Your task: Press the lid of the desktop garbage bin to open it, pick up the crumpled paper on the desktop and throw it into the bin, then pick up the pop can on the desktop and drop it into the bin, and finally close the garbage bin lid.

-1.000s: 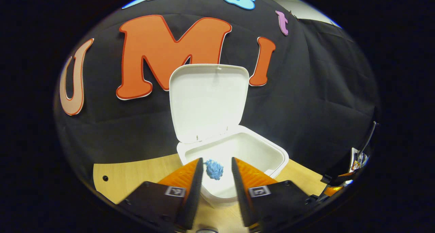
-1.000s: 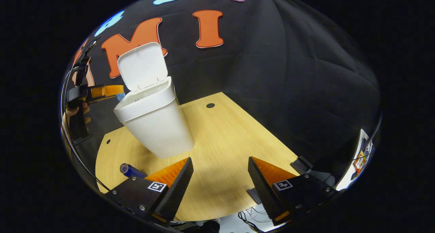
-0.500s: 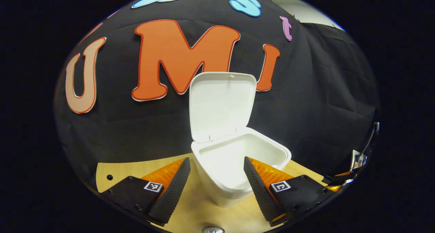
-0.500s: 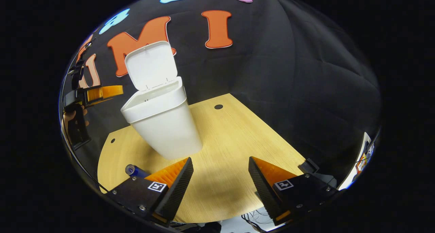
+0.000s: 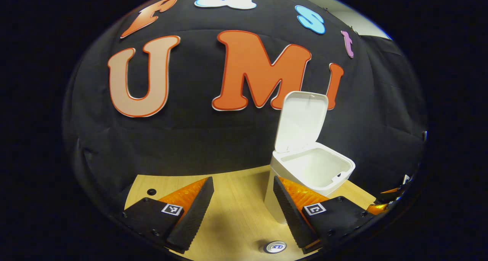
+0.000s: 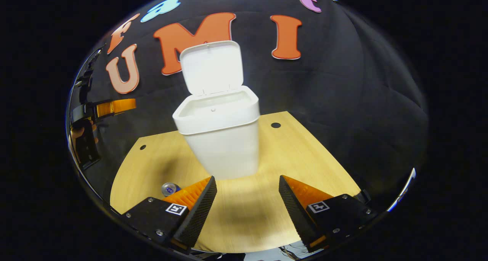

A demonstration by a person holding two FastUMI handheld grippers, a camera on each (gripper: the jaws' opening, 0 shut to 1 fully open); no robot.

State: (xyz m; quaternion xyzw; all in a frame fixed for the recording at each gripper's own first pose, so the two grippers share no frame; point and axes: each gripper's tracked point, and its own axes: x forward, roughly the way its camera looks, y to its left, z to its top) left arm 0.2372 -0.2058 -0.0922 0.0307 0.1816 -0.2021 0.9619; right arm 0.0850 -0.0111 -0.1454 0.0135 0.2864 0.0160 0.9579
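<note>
White garbage bin (image 6: 219,139) stands upright on the wooden desk (image 6: 297,154), toward the back edge. Its lid (image 6: 211,67) is swung up and stands nearly vertical behind the opening. In the left gripper view the bin (image 5: 312,169) shows a bare white inner wall below the rim; the bottom is hidden from this angle, so contents cannot be told.

Pop can (image 6: 169,188) lies on its side on the desk near the front edge, in front of the bin and apart from it, its end face toward the camera. In the left gripper view the can (image 5: 275,247) sits at the very bottom, near the desk's front edge.

Left claw (image 5: 243,211): the 2 fingers spread wide, nothing between them, raised above the desk beside the bin. Right claw (image 6: 247,209): also spread wide and empty, pointed at the bin's front wall from the front of the desk.
</note>
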